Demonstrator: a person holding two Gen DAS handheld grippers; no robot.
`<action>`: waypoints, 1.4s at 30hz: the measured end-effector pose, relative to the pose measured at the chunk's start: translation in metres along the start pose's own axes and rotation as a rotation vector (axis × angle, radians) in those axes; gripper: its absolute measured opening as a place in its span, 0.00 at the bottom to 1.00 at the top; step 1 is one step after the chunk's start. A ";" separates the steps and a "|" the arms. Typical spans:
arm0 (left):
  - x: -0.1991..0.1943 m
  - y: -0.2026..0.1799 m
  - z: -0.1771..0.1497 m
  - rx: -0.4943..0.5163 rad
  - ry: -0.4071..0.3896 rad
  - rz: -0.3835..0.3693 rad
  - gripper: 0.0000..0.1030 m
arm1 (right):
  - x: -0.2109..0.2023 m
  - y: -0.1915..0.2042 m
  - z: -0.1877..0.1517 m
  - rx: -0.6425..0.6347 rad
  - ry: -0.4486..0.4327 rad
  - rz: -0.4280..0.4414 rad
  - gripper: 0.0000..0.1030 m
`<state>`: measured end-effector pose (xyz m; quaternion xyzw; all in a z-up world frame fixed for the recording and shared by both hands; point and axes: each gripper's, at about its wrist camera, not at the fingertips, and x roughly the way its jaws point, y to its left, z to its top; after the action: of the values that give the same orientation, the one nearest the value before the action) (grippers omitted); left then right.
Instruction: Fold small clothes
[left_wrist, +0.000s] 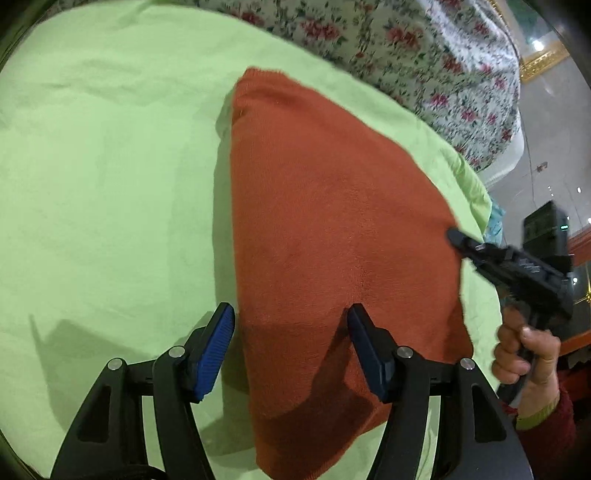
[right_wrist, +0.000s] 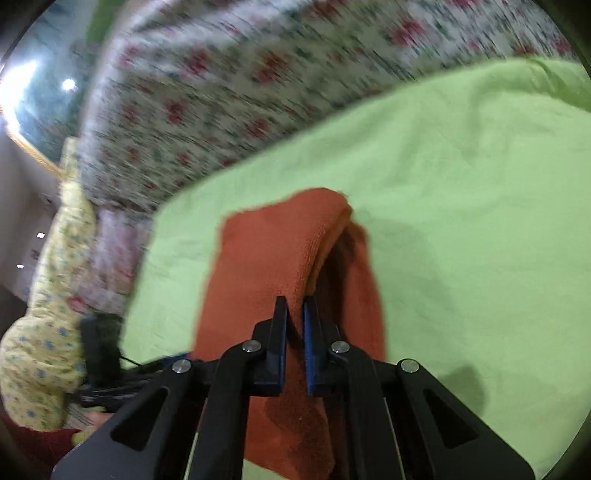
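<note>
An orange knit cloth (left_wrist: 332, 221) lies folded on a light green sheet (left_wrist: 110, 184). My left gripper (left_wrist: 291, 308) hovers open over the cloth's near left edge, one blue pad off the cloth and one above it. Neither pad presses on the fabric. In the left wrist view my right gripper (left_wrist: 456, 238) pinches the cloth's right edge, held by a person's hand (left_wrist: 528, 354). In the right wrist view my right gripper (right_wrist: 295, 301) is shut on a raised fold of the orange cloth (right_wrist: 266, 251), which drapes up between the pads.
A floral bedspread (left_wrist: 424, 66) borders the green sheet at the back. A yellow patterned fabric (right_wrist: 55, 295) hangs at the left of the right wrist view, which is blurred. The bed edge and shiny floor (left_wrist: 546, 147) show at the right of the left wrist view.
</note>
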<state>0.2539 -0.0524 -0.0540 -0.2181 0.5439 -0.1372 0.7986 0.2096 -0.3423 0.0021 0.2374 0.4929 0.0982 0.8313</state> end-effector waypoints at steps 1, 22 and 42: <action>0.003 0.001 -0.001 -0.002 0.008 -0.004 0.62 | 0.009 -0.008 -0.003 0.023 0.020 -0.020 0.08; 0.018 0.006 -0.001 -0.030 0.050 -0.028 0.63 | 0.028 -0.030 -0.019 0.082 -0.001 -0.153 0.13; 0.011 0.011 -0.012 0.036 0.081 -0.043 0.56 | -0.018 -0.018 -0.102 0.025 0.136 -0.161 0.07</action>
<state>0.2467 -0.0507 -0.0722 -0.2097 0.5683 -0.1725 0.7767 0.1110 -0.3346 -0.0341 0.2001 0.5668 0.0406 0.7981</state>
